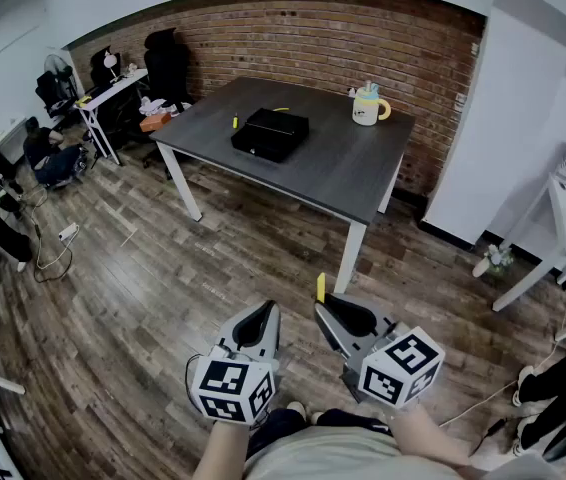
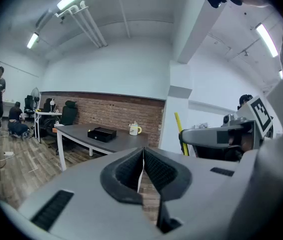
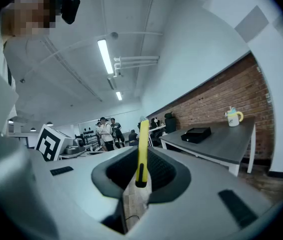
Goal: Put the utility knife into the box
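Observation:
A yellow utility knife [image 3: 142,151] stands upright between the jaws of my right gripper [image 3: 141,176], which is shut on it. In the head view the utility knife [image 1: 320,287] sticks up from the right gripper [image 1: 325,308], low and close to my body. My left gripper [image 1: 263,313] is beside it, shut with nothing in it [image 2: 142,159]. The black box [image 1: 270,133] lies on the dark grey table [image 1: 343,168], far ahead of both grippers. The box [image 3: 195,134] also shows in the right gripper view and the box [image 2: 101,133] in the left gripper view.
A cream mug [image 1: 368,106] with a yellow handle stands at the table's far right. Two small yellow items [image 1: 234,122] lie by the box. Wooden floor lies between me and the table. Desks, chairs and people are at the far left [image 1: 53,158]; a white table [image 1: 563,238] is at the right.

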The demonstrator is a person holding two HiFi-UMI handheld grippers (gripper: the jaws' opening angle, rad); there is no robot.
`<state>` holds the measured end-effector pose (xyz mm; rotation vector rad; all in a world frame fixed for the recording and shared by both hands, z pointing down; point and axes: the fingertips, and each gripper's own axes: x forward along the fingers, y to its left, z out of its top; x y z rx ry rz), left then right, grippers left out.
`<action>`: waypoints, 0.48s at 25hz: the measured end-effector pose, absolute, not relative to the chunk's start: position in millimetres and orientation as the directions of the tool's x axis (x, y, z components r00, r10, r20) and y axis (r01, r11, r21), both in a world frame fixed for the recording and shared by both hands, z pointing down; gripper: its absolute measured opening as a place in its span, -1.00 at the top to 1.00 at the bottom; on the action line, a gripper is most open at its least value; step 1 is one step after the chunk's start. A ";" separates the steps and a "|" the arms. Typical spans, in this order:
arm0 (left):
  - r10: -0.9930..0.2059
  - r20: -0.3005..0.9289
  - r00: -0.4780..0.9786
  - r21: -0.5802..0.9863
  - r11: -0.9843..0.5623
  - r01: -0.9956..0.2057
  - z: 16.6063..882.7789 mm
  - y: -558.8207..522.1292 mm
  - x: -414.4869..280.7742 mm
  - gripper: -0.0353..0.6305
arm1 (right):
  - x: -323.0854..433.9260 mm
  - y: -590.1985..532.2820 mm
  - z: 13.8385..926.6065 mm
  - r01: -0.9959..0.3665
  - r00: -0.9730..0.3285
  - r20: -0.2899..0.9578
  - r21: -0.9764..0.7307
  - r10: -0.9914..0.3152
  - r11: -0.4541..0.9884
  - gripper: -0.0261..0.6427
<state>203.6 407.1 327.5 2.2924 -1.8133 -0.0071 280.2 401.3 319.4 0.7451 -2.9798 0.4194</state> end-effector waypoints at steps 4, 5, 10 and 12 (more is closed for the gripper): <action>-0.960 0.143 0.242 0.162 -0.218 -0.962 332.8 411.2 201.7 0.83 | 278.0 405.6 323.2 -0.474 -0.880 0.114 -0.249 -0.461 0.844 0.73; -0.960 0.143 0.242 0.164 -0.218 -0.962 333.6 411.9 201.1 0.83 | 277.9 406.2 323.6 -0.475 -0.880 0.115 -0.250 -0.462 0.843 0.73; -0.958 0.141 0.251 0.169 -0.226 -0.959 336.0 411.5 196.6 0.83 | 274.5 405.7 325.7 -0.483 -0.875 0.120 -0.253 -0.468 0.838 0.73; -0.958 0.137 0.251 0.166 -0.227 -0.960 334.0 409.5 193.0 0.83 | 271.0 404.0 325.4 -0.479 -0.877 0.114 -0.259 -0.466 0.839 0.73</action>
